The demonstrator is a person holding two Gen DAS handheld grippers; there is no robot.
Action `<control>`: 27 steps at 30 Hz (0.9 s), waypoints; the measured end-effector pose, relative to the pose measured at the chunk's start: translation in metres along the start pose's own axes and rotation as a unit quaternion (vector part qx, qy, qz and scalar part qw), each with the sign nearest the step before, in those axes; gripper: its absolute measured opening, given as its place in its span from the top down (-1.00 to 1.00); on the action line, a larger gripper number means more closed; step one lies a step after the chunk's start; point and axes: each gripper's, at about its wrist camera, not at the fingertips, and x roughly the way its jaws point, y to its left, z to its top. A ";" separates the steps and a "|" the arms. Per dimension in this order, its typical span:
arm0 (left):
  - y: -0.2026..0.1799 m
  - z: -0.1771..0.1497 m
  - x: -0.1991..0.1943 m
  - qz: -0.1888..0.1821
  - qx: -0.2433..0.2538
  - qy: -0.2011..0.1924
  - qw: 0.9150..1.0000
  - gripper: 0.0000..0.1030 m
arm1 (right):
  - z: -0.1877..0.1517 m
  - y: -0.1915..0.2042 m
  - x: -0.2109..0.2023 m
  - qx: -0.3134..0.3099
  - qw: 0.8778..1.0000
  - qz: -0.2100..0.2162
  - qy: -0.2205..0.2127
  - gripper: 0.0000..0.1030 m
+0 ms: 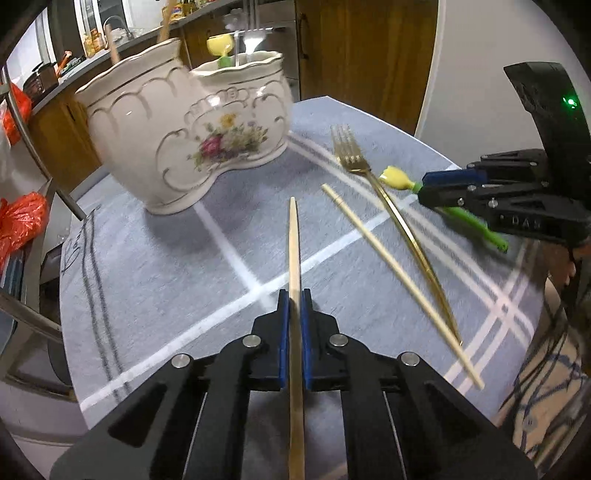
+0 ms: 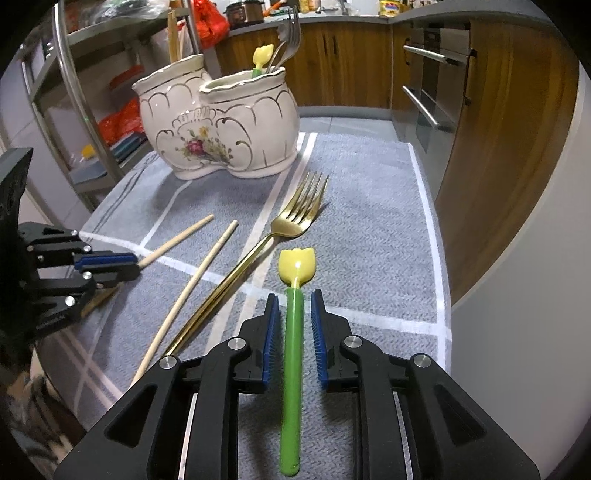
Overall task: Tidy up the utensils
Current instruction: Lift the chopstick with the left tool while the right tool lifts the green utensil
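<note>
A white flowered ceramic holder [image 1: 184, 136] with two compartments stands at the far side of the grey cloth; it also shows in the right wrist view [image 2: 221, 125]. My left gripper [image 1: 294, 306] is shut on a wooden chopstick [image 1: 294, 243]. A second chopstick [image 1: 391, 273] and a gold fork [image 1: 388, 199] lie on the cloth to its right. My right gripper [image 2: 294, 306] is open around the green handle of a yellow tulip-headed utensil [image 2: 295, 332] without touching it. The utensil lies flat on the cloth.
The holder has chopsticks [image 2: 172, 33] in its left compartment and forks [image 2: 290, 33] plus another tulip utensil [image 2: 263, 55] in its right. A metal rack [image 2: 74, 92] stands left of the table. Wooden cabinets and an oven [image 2: 428, 92] lie behind.
</note>
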 end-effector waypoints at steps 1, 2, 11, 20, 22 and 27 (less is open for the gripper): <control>0.003 -0.002 -0.001 0.001 -0.004 0.000 1.000 0.79 | 0.001 0.001 0.001 -0.005 1.000 -0.002 0.002 0.63; 0.006 -0.003 -0.003 0.002 -0.013 -0.002 1.000 0.65 | 0.002 0.002 0.001 -0.007 1.000 -0.002 0.003 0.63; 0.004 -0.006 0.000 0.011 -0.047 -0.023 0.999 0.01 | 0.001 -0.001 0.001 0.002 1.000 -0.002 -0.002 0.79; 0.004 -0.008 0.000 0.012 -0.040 -0.040 0.998 0.88 | -0.001 0.003 -0.015 0.003 0.999 0.001 -0.037 0.80; 0.006 -0.010 -0.002 0.006 -0.038 -0.042 0.998 0.88 | 0.001 0.005 -0.021 0.006 0.999 0.008 -0.051 0.80; 0.014 -0.016 -0.009 -0.014 -0.047 -0.056 0.997 0.88 | 0.008 0.013 -0.036 0.006 0.996 0.026 -0.086 0.80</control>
